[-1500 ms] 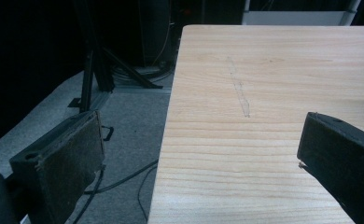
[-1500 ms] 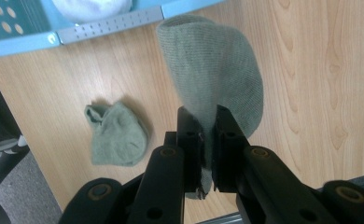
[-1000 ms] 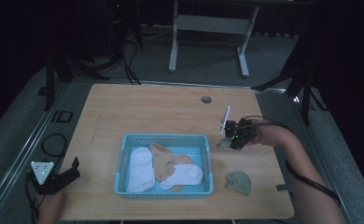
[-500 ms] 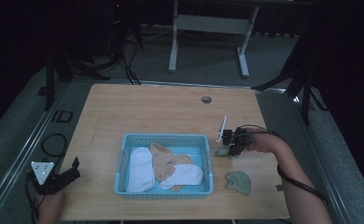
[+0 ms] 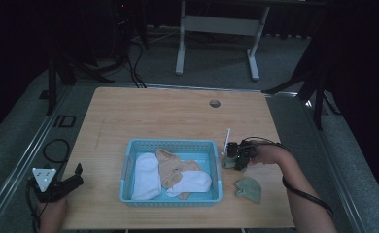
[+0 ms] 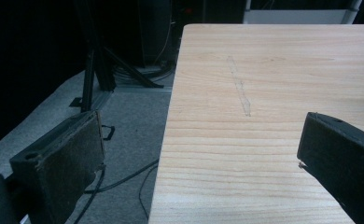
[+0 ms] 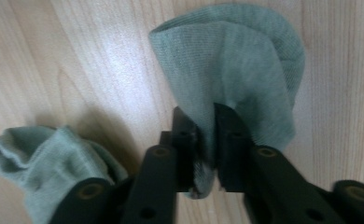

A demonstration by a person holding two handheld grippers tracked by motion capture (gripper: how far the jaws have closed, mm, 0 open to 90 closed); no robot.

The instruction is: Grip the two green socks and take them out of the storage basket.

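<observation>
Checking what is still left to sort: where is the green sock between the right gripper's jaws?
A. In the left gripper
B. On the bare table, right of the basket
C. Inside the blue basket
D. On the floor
B: the green sock between the right gripper jaws lies on the wooden table, right of the blue basket.

Knitted matt sock, smooth wooden table

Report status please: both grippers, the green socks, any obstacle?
Right gripper jaws just opening, green sock between them, on table. Left gripper open, idle. Second green sock beside; nothing blocking.
</observation>
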